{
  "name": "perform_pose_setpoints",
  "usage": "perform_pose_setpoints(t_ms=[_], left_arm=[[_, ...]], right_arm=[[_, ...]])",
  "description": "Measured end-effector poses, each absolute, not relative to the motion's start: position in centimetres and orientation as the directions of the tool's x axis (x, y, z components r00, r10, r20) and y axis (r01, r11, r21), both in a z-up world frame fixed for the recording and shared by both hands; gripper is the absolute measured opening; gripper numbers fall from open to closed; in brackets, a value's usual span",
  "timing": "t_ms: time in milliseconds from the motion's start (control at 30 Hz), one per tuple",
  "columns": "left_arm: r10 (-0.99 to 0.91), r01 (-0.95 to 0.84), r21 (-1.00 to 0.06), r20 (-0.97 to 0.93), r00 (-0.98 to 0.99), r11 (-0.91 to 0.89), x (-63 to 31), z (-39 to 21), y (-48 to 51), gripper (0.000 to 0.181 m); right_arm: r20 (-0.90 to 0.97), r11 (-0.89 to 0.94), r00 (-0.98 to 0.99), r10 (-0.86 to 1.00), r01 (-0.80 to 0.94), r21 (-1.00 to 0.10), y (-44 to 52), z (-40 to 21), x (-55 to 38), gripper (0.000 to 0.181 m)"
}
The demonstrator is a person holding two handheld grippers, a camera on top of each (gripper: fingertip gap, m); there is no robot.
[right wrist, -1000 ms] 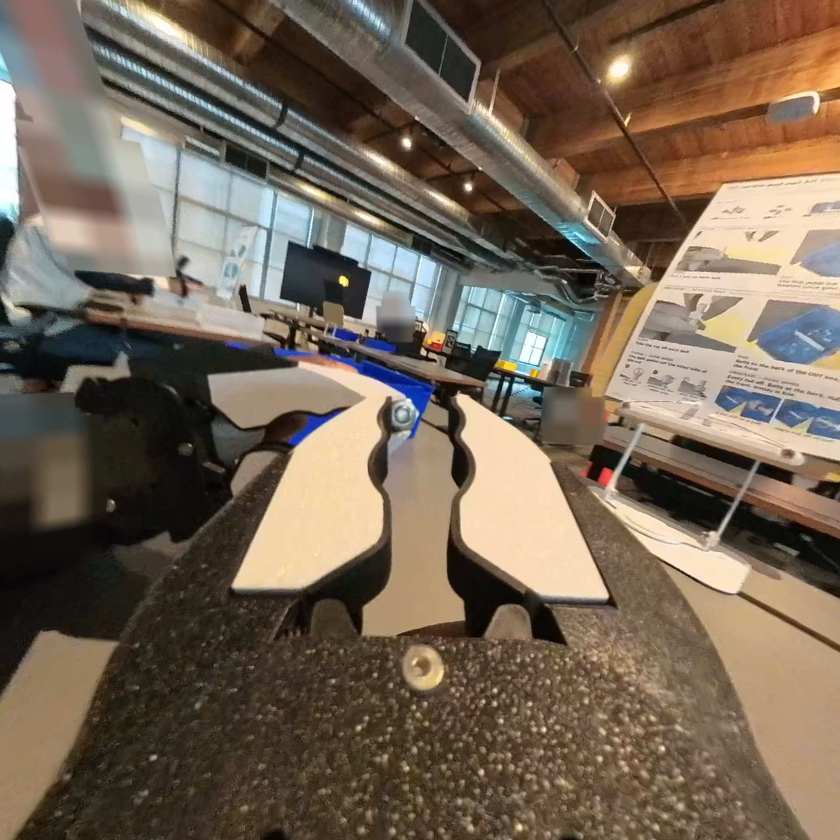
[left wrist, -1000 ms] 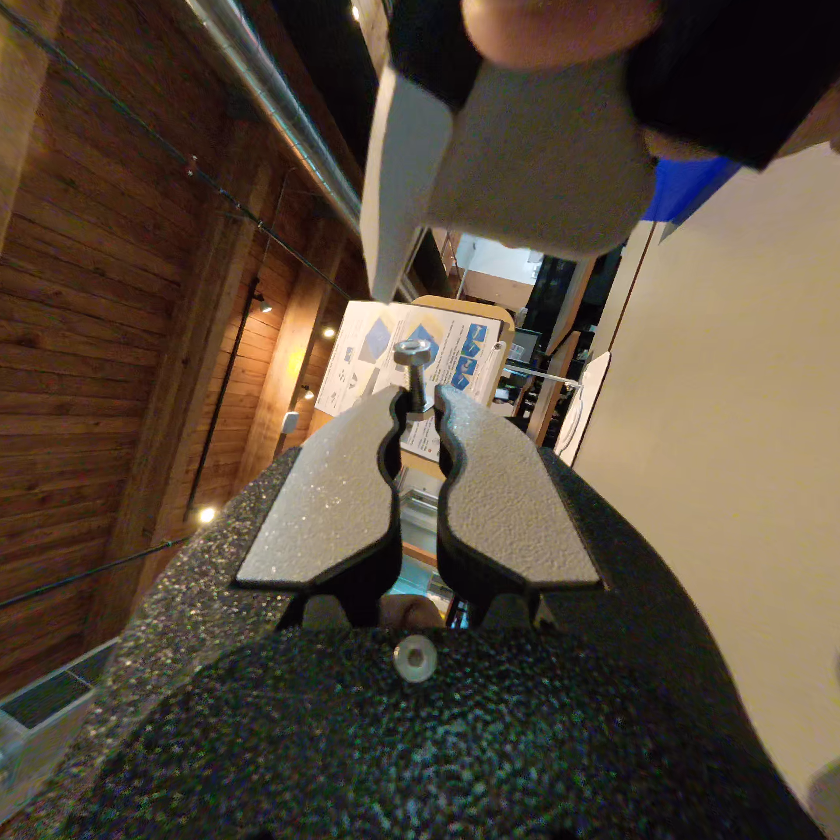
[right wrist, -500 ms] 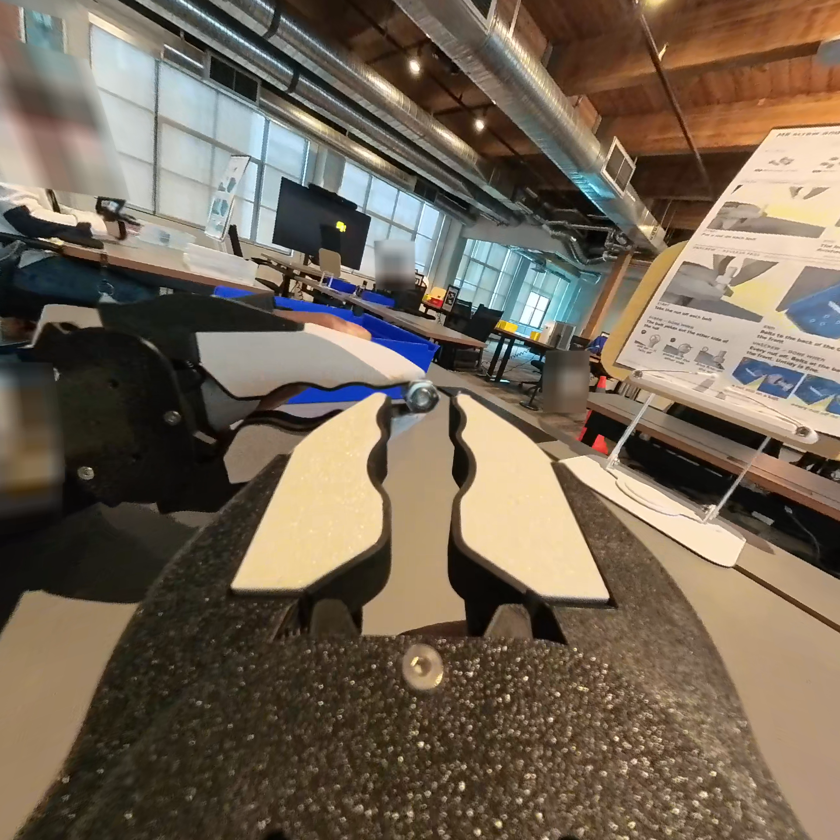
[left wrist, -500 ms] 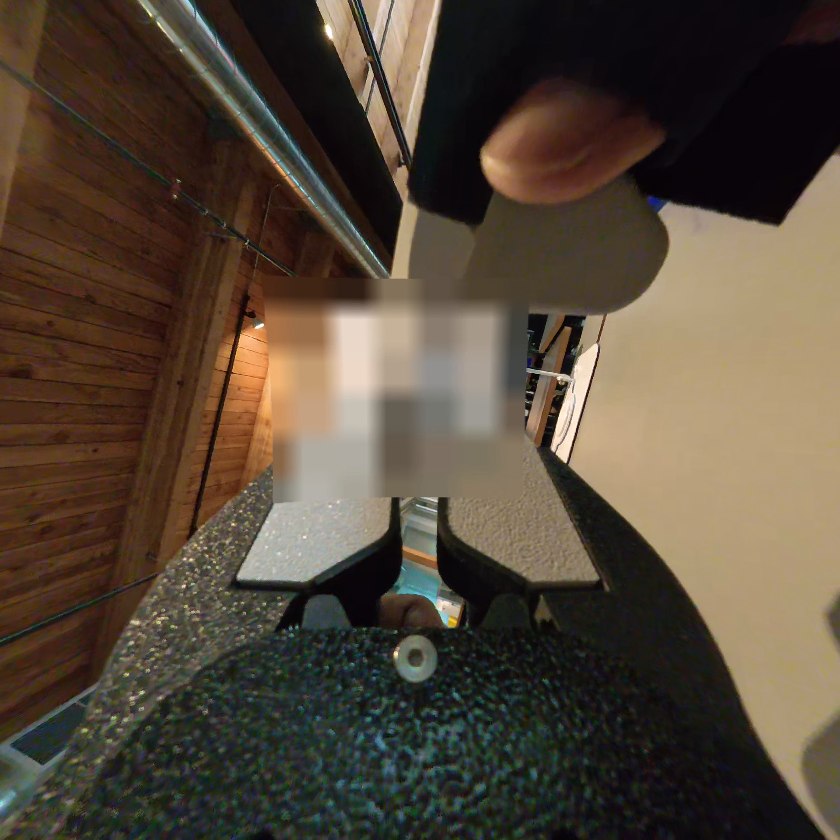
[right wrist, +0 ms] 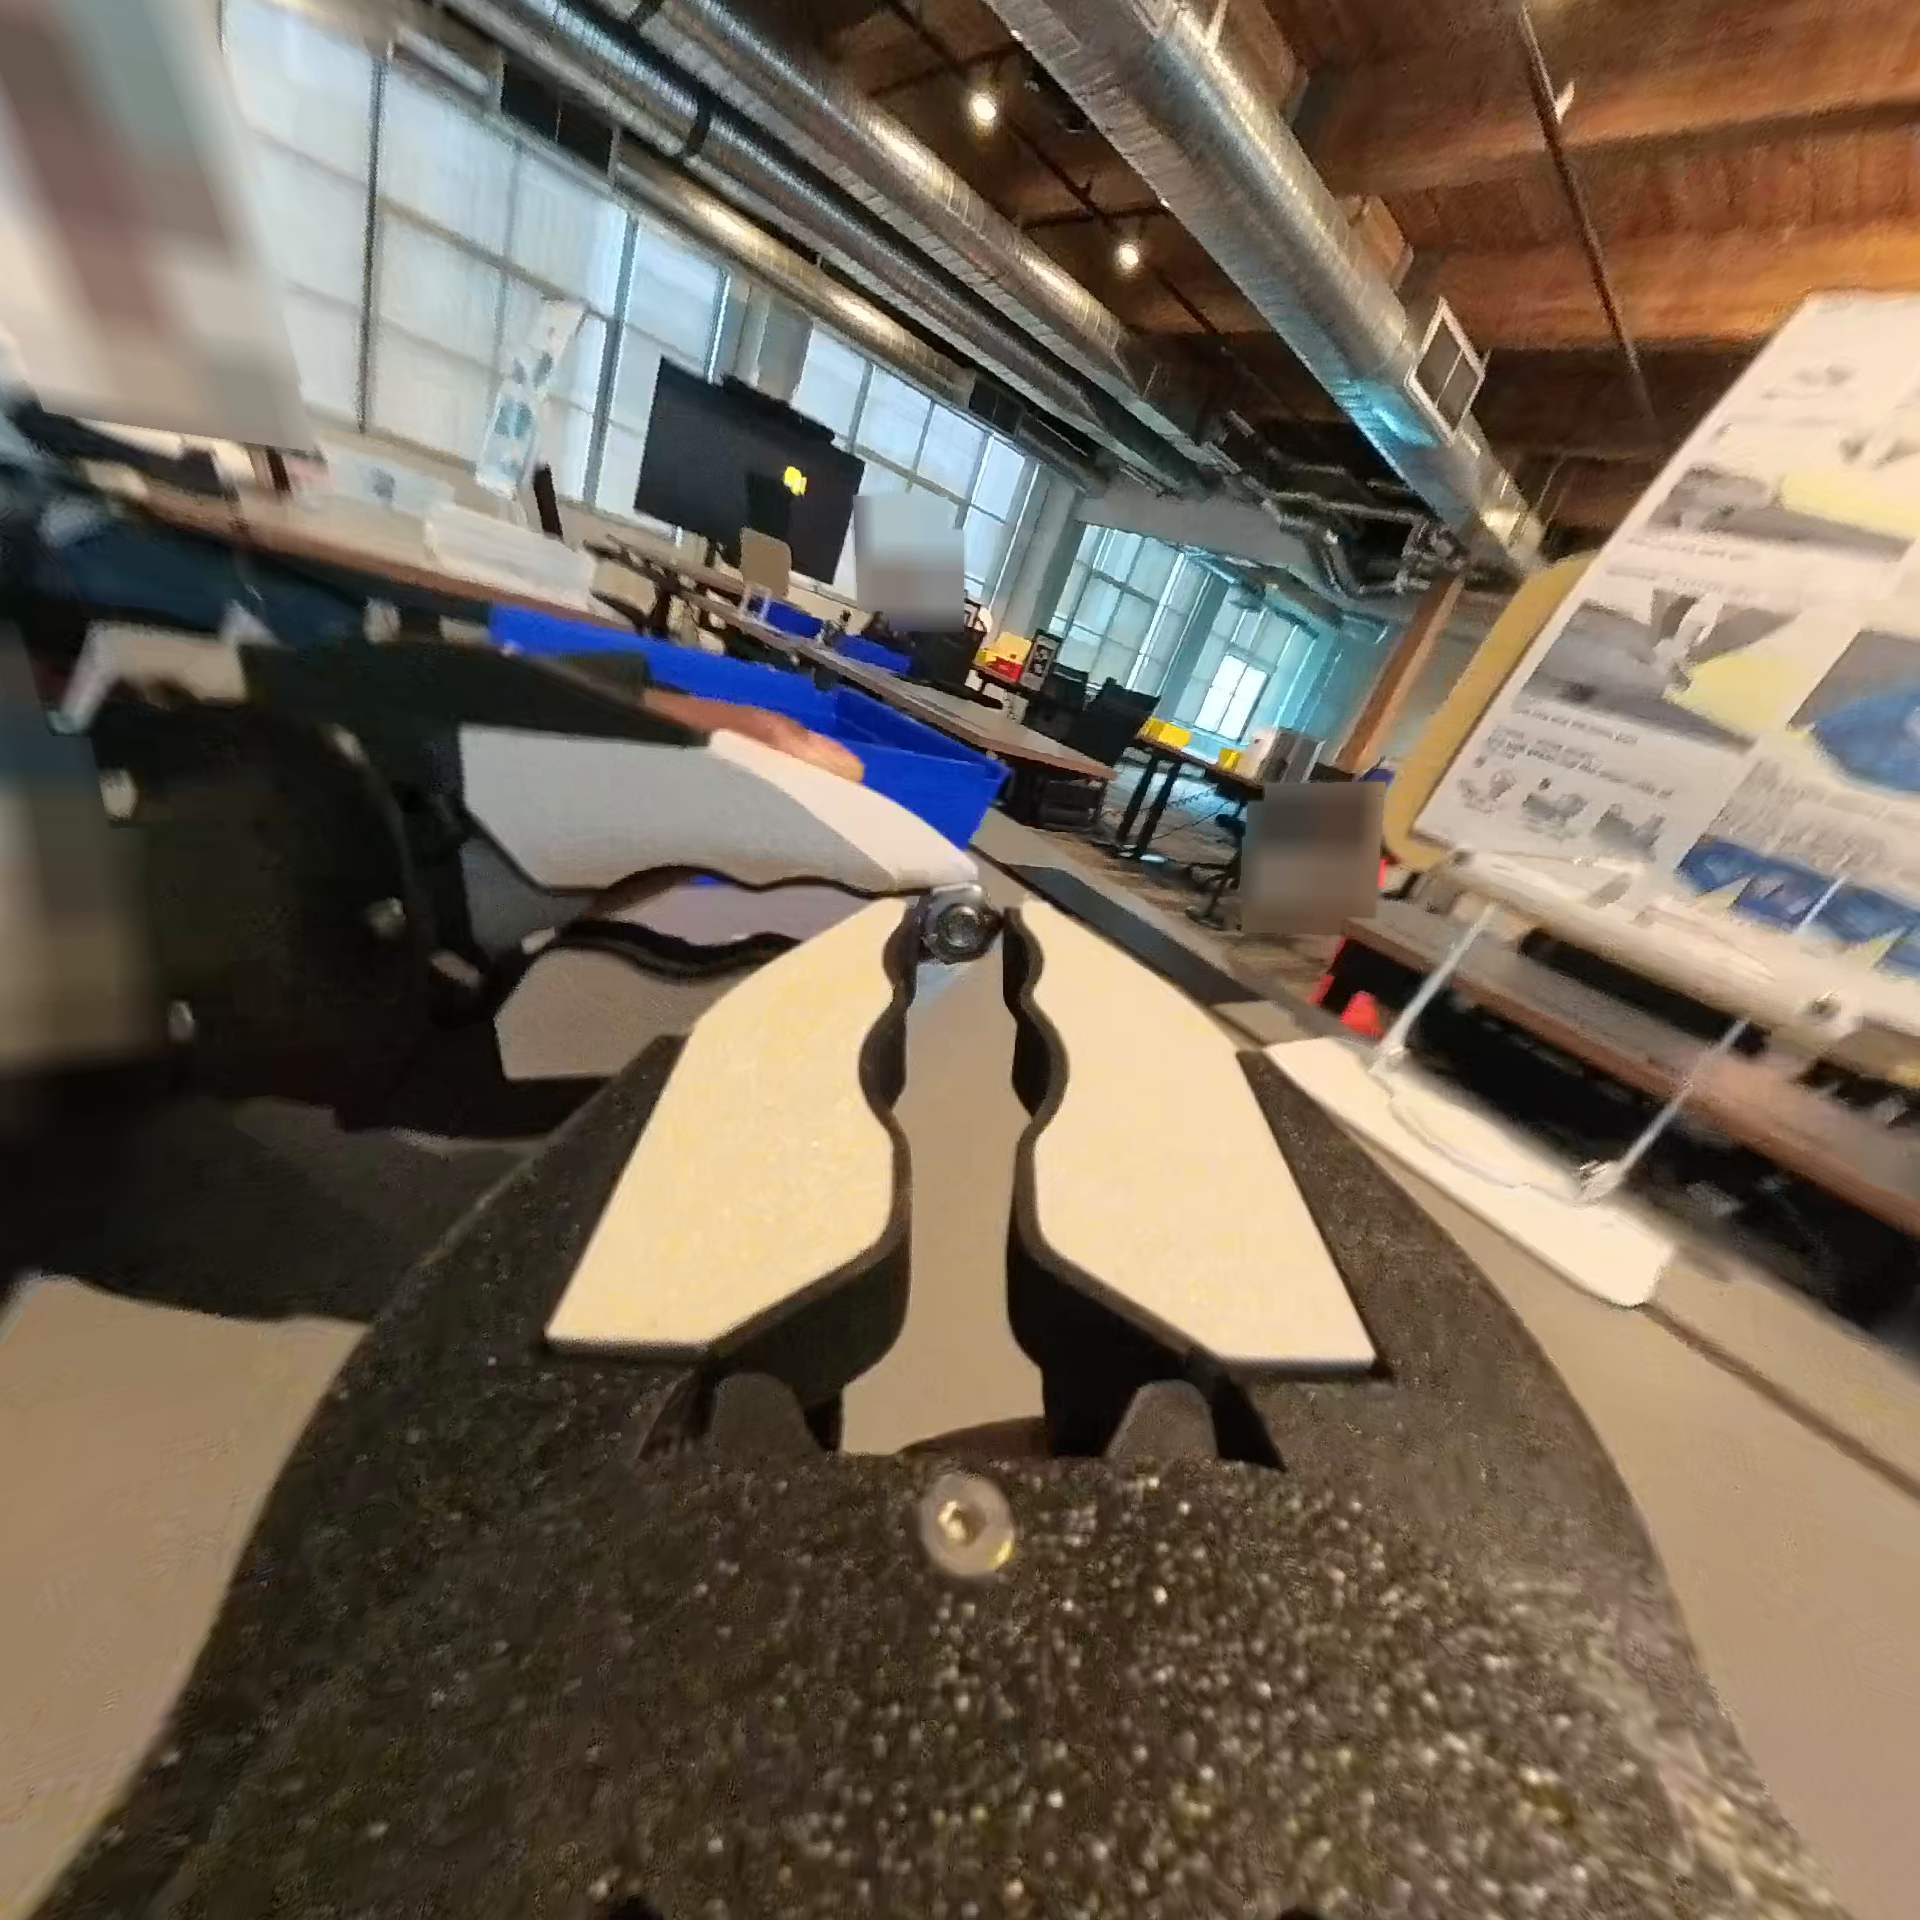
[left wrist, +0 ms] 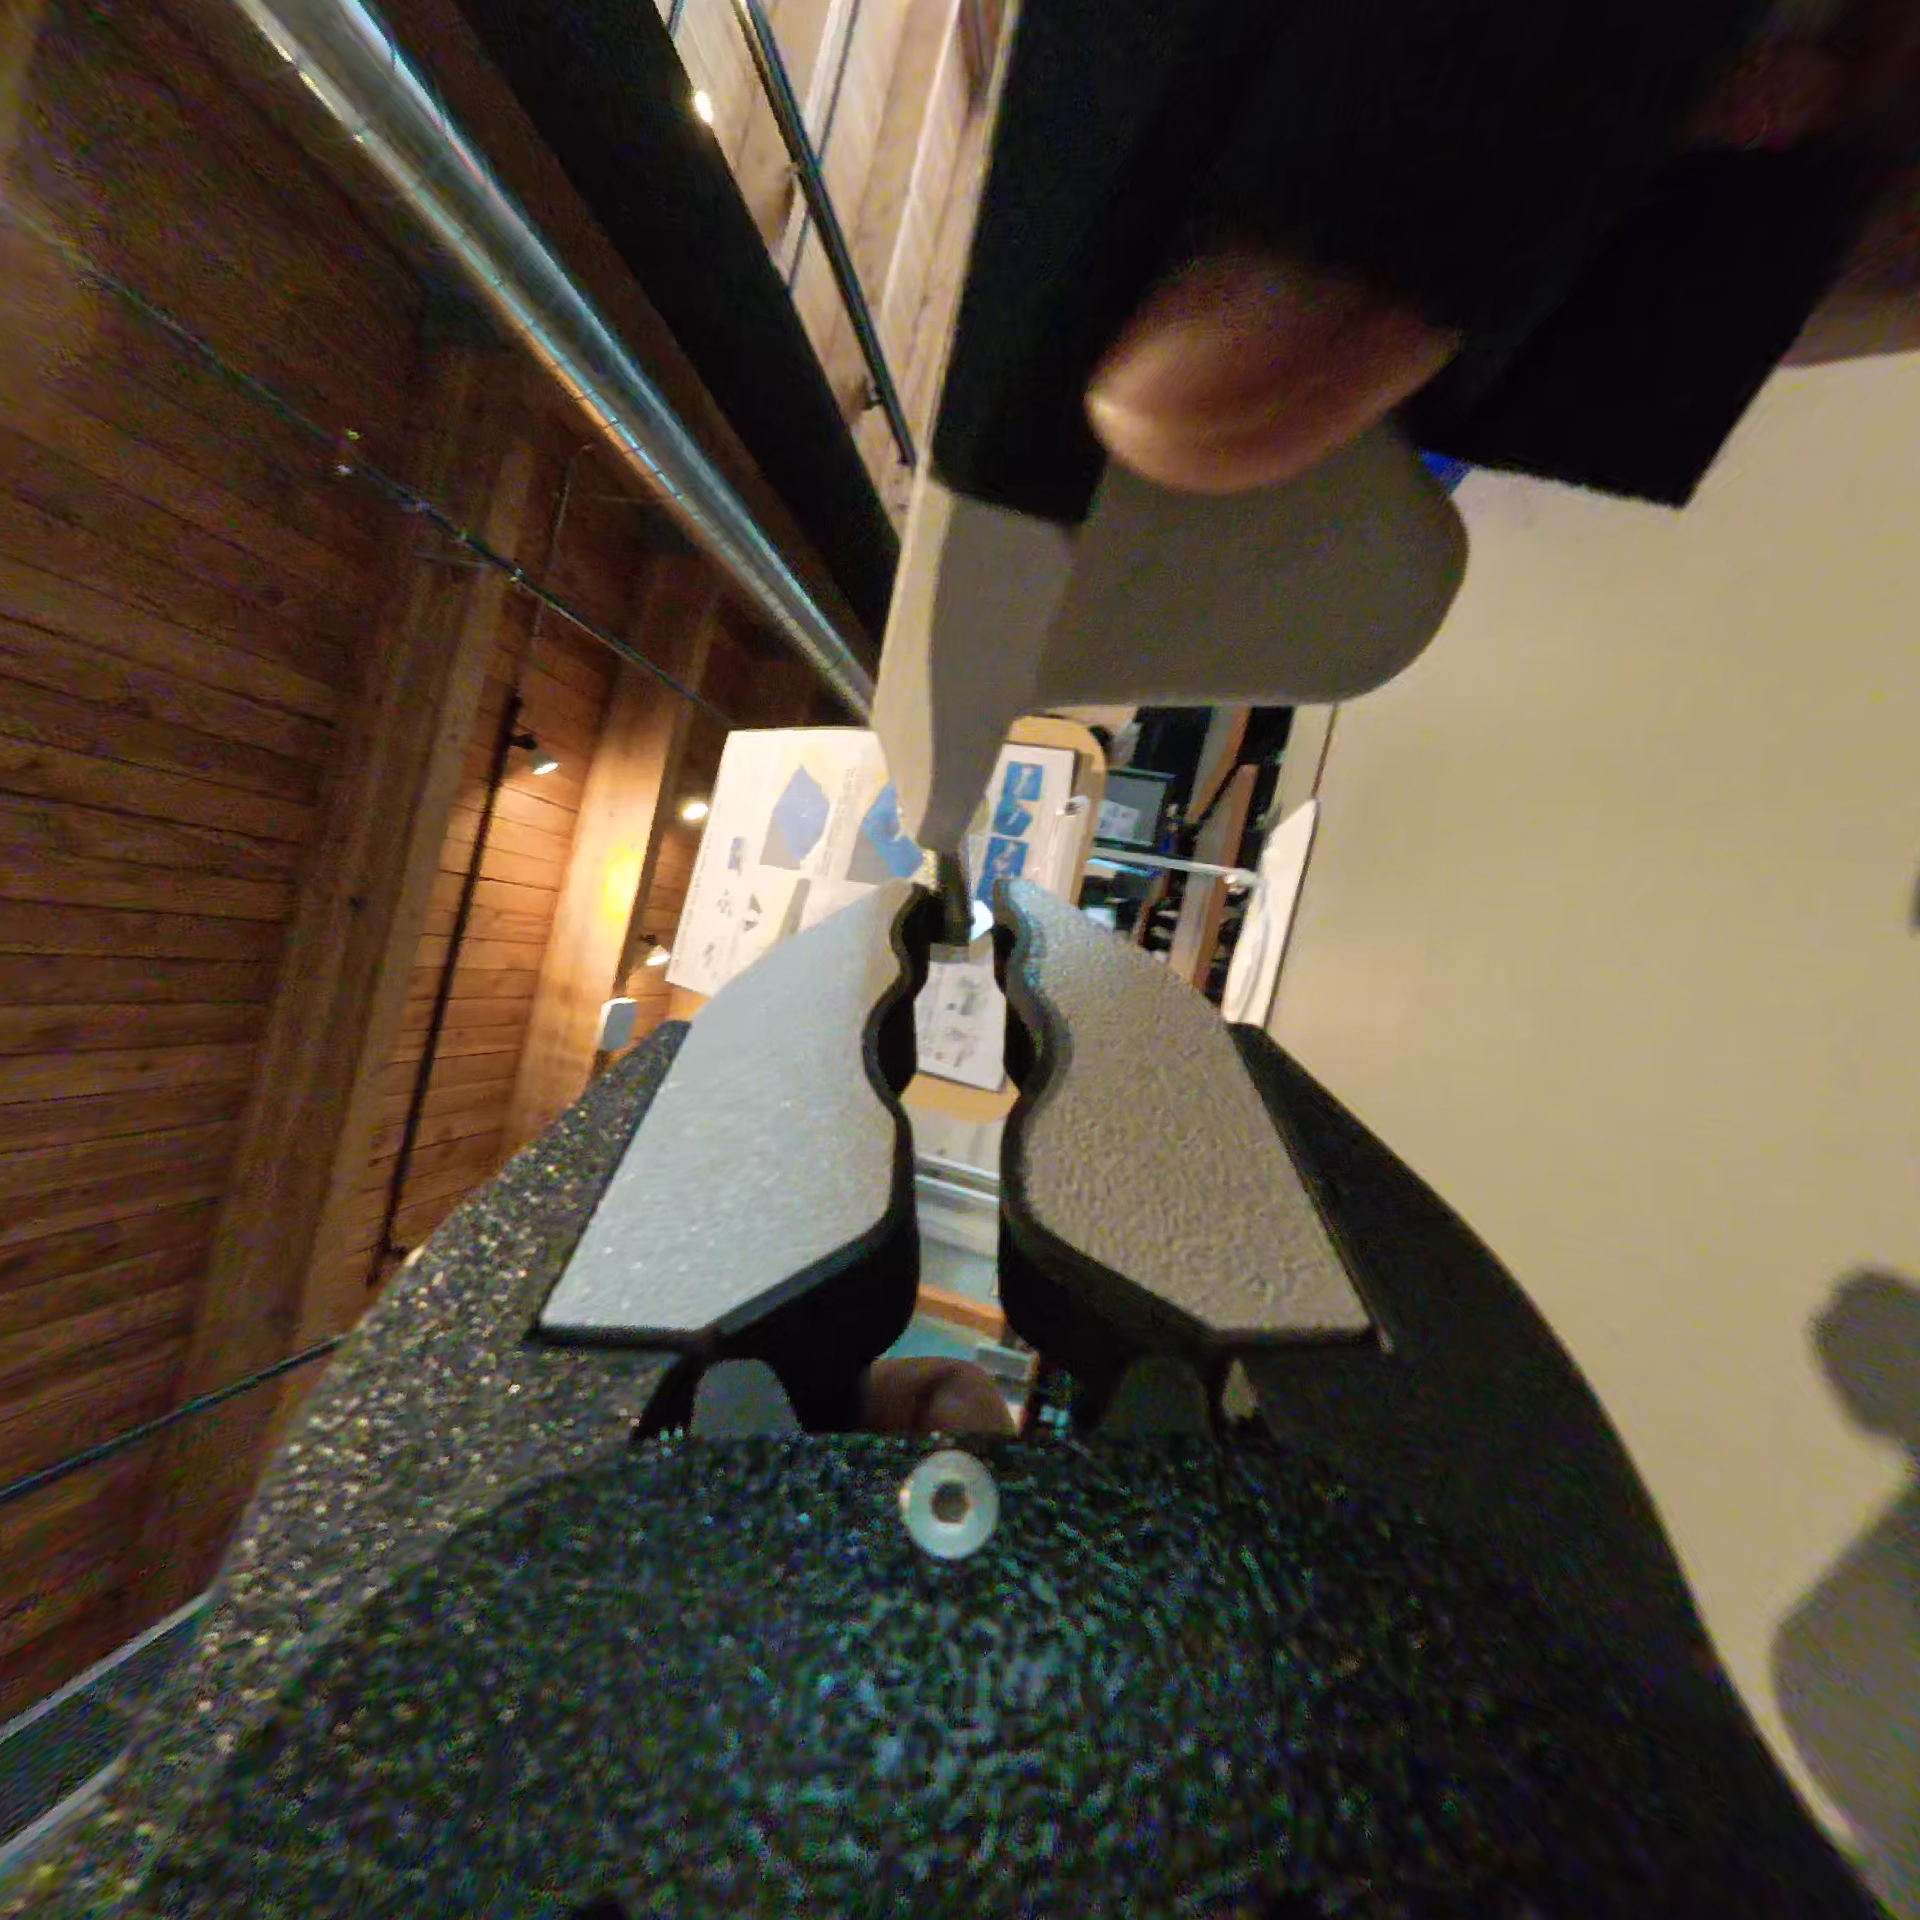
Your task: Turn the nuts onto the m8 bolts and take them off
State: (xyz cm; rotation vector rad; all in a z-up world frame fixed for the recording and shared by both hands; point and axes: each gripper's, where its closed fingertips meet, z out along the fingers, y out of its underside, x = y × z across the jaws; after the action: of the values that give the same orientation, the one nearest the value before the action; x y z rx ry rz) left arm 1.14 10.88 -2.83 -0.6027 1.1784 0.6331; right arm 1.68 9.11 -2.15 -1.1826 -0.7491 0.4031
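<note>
Our left gripper (left wrist: 951,914) clenches the bolt (left wrist: 948,906), our right gripper (right wrist: 958,925) closes round its head (right wrist: 961,928); misalignment could knock it loose.

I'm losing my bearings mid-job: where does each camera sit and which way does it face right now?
Left wrist view: on the left gripper, rolled sideways, facing the instruction board; the right gripper's fingers and a fingertip show above.
Right wrist view: on the right gripper, facing down the workshop over the table; the left gripper comes in from the left.
Shared: the bolt, the board, both grippers.
</note>
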Motion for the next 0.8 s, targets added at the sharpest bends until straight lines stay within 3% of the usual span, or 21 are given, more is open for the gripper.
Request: perform_pose_setpoints(t_ms=[67, 167, 233, 333, 533, 800], left_arm=[[0.042, -0.69, -0.151, -0.966, 0.255, 0.708, 1.4, -3.6, 10.9, 0.011], [-0.191, -0.597, -0.303, -0.951, 0.244, 0.743, 2.1, -5.6, 10.6, 0.011], [-0.245, -0.582, -0.349, -0.936, 0.253, 0.735, 2.1, -5.7, 10.6, 0.01], [-0.222, -0.601, -0.351, -0.934, 0.28, 0.718, 1.9, -5.3, 11.1, 0.01], [-0.111, -0.673, -0.254, -0.962, 0.249, 0.695, 1.7, -5.2, 11.7, 0.01], [-0.066, -0.688, -0.165, -0.984, 0.168, 0.707, 2.4, -6.1, 11.2, 0.01]], right_arm=[[0.479, 0.444, 0.663, 0.575, 0.239, -0.864, 9.0, -2.7, 1.7, 0.015], [0.739, 0.587, 0.524, 0.423, 0.463, -0.664, 8.7, -4.2, 1.9, 0.015], [0.805, 0.619, 0.473, 0.358, 0.526, -0.584, 8.7, -4.8, 2.4, 0.009], [0.74, 0.586, 0.531, 0.413, 0.466, -0.663, 8.7, -4.3, 3.1, 0.022], [0.526, 0.421, 0.609, 0.593, 0.322, -0.848, 9.2, -4.4, 2.9, 0.031], [0.507, 0.356, 0.633, 0.585, 0.361, -0.862, 10.0, -5.3, 2.9, 0.024]])
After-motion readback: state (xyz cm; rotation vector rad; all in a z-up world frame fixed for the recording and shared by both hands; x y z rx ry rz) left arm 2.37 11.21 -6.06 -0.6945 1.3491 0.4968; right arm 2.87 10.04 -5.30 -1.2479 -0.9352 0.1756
